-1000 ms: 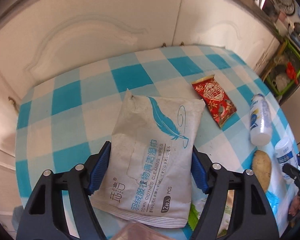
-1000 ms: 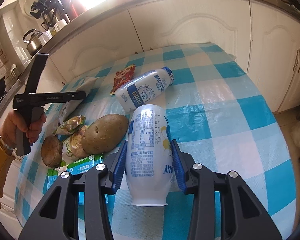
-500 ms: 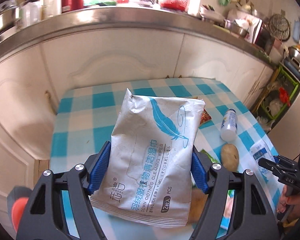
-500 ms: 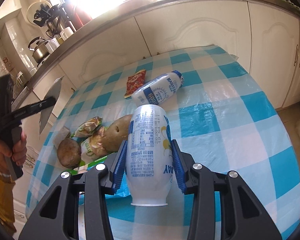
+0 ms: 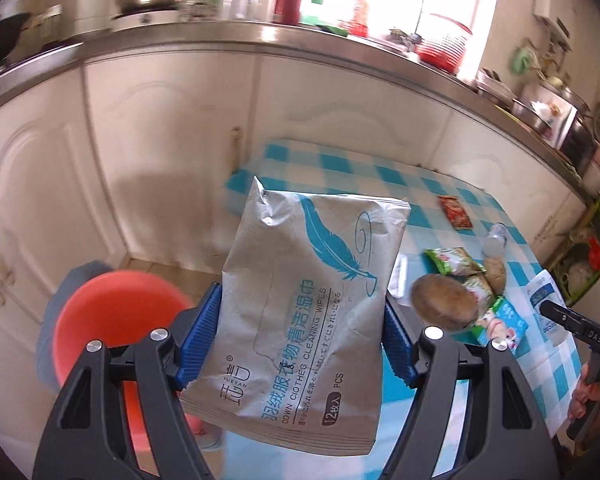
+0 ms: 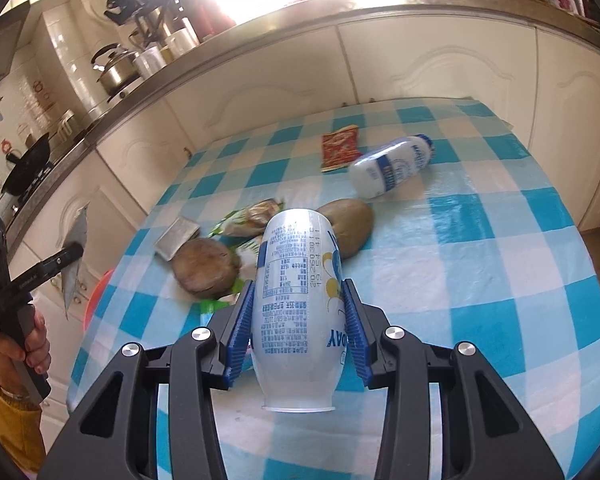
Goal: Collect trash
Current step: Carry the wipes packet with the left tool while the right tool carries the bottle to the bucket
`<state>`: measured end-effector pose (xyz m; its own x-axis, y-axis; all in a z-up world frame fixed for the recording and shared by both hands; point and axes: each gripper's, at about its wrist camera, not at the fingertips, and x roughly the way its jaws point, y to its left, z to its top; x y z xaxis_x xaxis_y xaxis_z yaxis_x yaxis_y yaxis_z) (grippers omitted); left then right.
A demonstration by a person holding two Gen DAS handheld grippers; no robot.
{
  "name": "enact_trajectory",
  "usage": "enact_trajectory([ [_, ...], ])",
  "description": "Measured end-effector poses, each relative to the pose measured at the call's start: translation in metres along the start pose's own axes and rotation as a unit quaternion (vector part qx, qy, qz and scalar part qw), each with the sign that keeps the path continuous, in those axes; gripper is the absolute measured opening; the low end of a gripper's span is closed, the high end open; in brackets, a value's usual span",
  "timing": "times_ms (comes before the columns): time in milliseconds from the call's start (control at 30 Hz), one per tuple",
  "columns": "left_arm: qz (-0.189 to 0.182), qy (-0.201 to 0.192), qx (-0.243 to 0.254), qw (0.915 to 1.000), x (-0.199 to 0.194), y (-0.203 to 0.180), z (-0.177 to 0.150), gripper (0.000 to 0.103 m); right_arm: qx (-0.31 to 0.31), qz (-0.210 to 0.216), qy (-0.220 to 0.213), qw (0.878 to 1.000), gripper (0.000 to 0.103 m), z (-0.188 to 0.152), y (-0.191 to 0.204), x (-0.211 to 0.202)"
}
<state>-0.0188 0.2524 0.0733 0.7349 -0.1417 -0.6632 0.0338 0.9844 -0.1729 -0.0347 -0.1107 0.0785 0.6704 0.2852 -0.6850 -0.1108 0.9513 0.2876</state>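
Observation:
My left gripper (image 5: 300, 344) is shut on a grey wet-wipes packet (image 5: 300, 312) with a blue feather print, held in the air off the table's left edge. An orange bin (image 5: 112, 328) stands on the floor below and left of it. My right gripper (image 6: 298, 332) is shut on a white plastic bottle (image 6: 298, 304) with blue print, held above the checked table (image 6: 480, 280). In the right wrist view the left gripper and the packet (image 6: 74, 256) show at the far left.
On the table lie a red snack wrapper (image 6: 338, 148), a second white bottle (image 6: 392, 166), two potatoes (image 6: 204, 266), green wrappers (image 6: 252, 220) and a small flat grey packet (image 6: 178, 236). White cabinets (image 5: 148, 160) and a steel counter stand behind.
My left gripper has carried the wipes packet up and leftwards off the table, so the orange bin has come into view. My right gripper has lifted the bottle higher above the table.

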Motion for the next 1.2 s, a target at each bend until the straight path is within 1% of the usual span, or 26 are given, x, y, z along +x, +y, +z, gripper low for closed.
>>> enact_trajectory([
  [133, 0.043, -0.013, -0.032, 0.9985, -0.031, 0.042, -0.02, 0.073, -0.009, 0.021, 0.013, 1.0, 0.044, -0.006, 0.022, 0.0],
  [167, 0.059, -0.015, -0.046, 0.9971, -0.041, 0.056, -0.027, 0.073, -0.013, 0.028, 0.017, 0.999, 0.044, -0.008, 0.03, 0.001],
  [233, 0.074, -0.019, -0.066, 0.9949, -0.055, 0.077, -0.036, 0.073, -0.019, 0.036, 0.024, 0.999, 0.044, -0.009, 0.041, 0.002],
  [300, 0.096, -0.022, -0.087, 0.9913, -0.071, 0.1, -0.047, 0.073, -0.027, 0.049, 0.031, 0.998, 0.044, -0.008, 0.056, 0.005],
  [367, 0.11, -0.024, -0.107, 0.9878, -0.084, 0.119, -0.056, 0.073, -0.035, 0.066, 0.041, 0.996, 0.044, -0.008, 0.072, 0.009],
  [500, 0.134, -0.028, -0.134, 0.9815, -0.1, 0.144, -0.068, 0.073, -0.053, 0.105, 0.067, 0.991, 0.044, -0.006, 0.106, 0.021],
  [633, 0.138, -0.039, -0.16, 0.9766, -0.108, 0.159, -0.071, 0.073, -0.068, 0.149, 0.094, 0.982, 0.044, -0.001, 0.146, 0.035],
  [733, 0.142, -0.044, -0.168, 0.9745, -0.108, 0.165, -0.071, 0.074, -0.084, 0.179, 0.111, 0.974, 0.044, 0.004, 0.179, 0.046],
  [833, 0.133, -0.045, -0.183, 0.9732, -0.101, 0.17, -0.07, 0.074, -0.103, 0.2, 0.128, 0.966, 0.044, 0.008, 0.213, 0.059],
  [900, 0.129, -0.044, -0.192, 0.9719, -0.097, 0.174, -0.071, 0.074, -0.113, 0.209, 0.139, 0.961, 0.044, 0.01, 0.232, 0.07],
  [1000, 0.124, -0.039, -0.198, 0.9715, -0.083, 0.176, -0.068, 0.074, -0.133, 0.209, 0.154, 0.957, 0.044, 0.011, 0.261, 0.091],
  [1067, 0.119, -0.032, -0.209, 0.9702, -0.069, 0.178, -0.067, 0.074, -0.128, 0.219, 0.174, 0.951, 0.044, 0.013, 0.278, 0.111],
  [1200, 0.113, -0.014, -0.22, 0.969, -0.042, 0.18, -0.064, 0.074, -0.124, 0.218, 0.201, 0.947, 0.044, 0.012, 0.301, 0.144],
])
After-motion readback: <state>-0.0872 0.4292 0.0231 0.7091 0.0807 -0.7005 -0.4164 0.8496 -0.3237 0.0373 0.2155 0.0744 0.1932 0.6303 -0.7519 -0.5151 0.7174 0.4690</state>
